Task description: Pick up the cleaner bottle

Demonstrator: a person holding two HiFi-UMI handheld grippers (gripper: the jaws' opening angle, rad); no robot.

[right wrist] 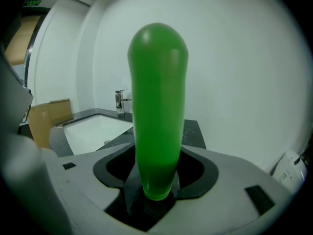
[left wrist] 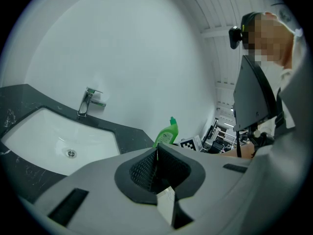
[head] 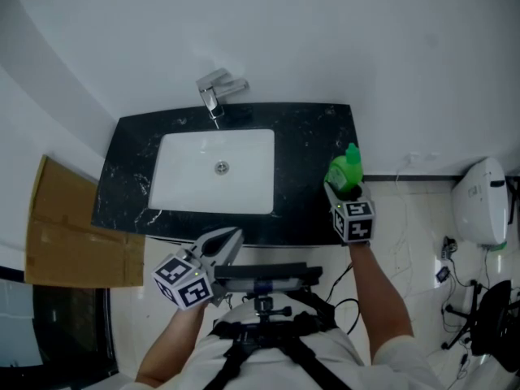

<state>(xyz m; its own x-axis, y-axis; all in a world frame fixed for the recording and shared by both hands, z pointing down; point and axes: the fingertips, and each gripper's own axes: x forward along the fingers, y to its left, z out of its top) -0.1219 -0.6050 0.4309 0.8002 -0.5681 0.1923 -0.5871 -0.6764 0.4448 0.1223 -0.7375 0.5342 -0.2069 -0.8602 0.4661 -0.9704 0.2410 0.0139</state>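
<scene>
The green cleaner bottle [head: 345, 169] is at the right front corner of the black countertop [head: 313, 140]. My right gripper [head: 343, 190] is shut on it from the near side. In the right gripper view the bottle [right wrist: 157, 106] stands upright, filling the gap between the jaws of the right gripper [right wrist: 156, 182]. Whether its base touches the counter is hidden. My left gripper [head: 233, 238] hangs in front of the counter's near edge, shut and holding nothing. Past the tips of the left gripper [left wrist: 156, 153], the bottle [left wrist: 167, 132] shows to the right of the basin.
A white sink basin [head: 215, 171] is set in the countertop, with a chrome faucet [head: 216, 93] behind it against the white wall. Flattened cardboard [head: 69, 230] leans at the left. A white appliance [head: 481, 201] and cables lie on the floor at the right.
</scene>
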